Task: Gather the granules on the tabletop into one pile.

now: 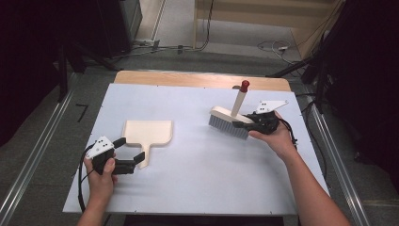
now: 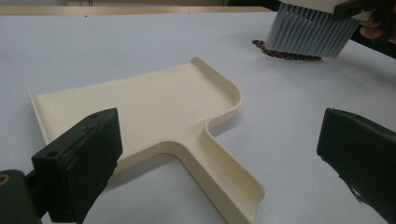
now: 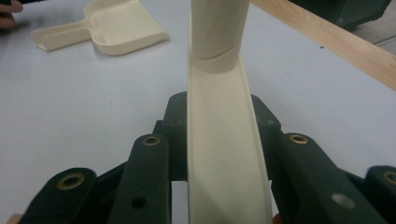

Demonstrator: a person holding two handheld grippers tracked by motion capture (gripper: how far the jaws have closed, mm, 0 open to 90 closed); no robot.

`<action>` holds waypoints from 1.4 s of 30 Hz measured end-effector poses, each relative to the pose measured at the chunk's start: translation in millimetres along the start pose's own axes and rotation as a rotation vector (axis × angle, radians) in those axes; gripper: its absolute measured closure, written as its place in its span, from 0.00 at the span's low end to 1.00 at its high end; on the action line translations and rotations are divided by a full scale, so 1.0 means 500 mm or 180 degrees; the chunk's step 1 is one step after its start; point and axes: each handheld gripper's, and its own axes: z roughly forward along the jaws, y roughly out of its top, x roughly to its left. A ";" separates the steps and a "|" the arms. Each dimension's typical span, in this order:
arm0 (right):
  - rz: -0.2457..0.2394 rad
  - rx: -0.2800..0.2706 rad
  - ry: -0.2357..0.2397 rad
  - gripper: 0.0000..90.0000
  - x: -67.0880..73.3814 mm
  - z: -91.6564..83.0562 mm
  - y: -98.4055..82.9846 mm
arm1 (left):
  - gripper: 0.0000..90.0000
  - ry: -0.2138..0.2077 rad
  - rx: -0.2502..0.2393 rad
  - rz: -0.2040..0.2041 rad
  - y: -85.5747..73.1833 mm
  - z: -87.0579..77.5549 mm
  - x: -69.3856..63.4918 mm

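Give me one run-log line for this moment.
right gripper: shut on brush | left gripper: open at dustpan handle | brown bits under bristles

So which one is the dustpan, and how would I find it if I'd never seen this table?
Start at the big white table and look to its left half. There, flat on the surface just ahead of the open left gripper, lies the dustpan, its short handle pointing at that gripper. It is cream, wide and shallow, unlike the bristled brush held upright on the right.
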 end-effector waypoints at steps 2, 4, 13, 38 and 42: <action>0.0022 -0.0018 -0.0009 0.73 -0.002 -0.006 0.004 | 0.01 0.0001 0.0003 0.0005 0.000 0.000 0.000; 0.0060 -0.0063 -0.0043 0.73 -0.007 -0.014 0.007 | 0.01 0.0002 -0.0001 0.0004 0.000 0.000 0.000; 0.0329 -0.0168 -0.0544 0.73 -0.032 -0.033 0.002 | 0.01 0.0002 0.0001 0.0006 0.000 -0.001 0.001; 0.0323 0.0028 -0.1082 0.73 -0.004 -0.011 -0.024 | 0.01 0.0007 0.0005 0.0014 0.000 -0.001 0.000; 0.0362 -0.0024 -0.1183 0.73 -0.005 -0.019 -0.021 | 0.01 0.0009 0.0010 0.0020 0.000 -0.001 0.000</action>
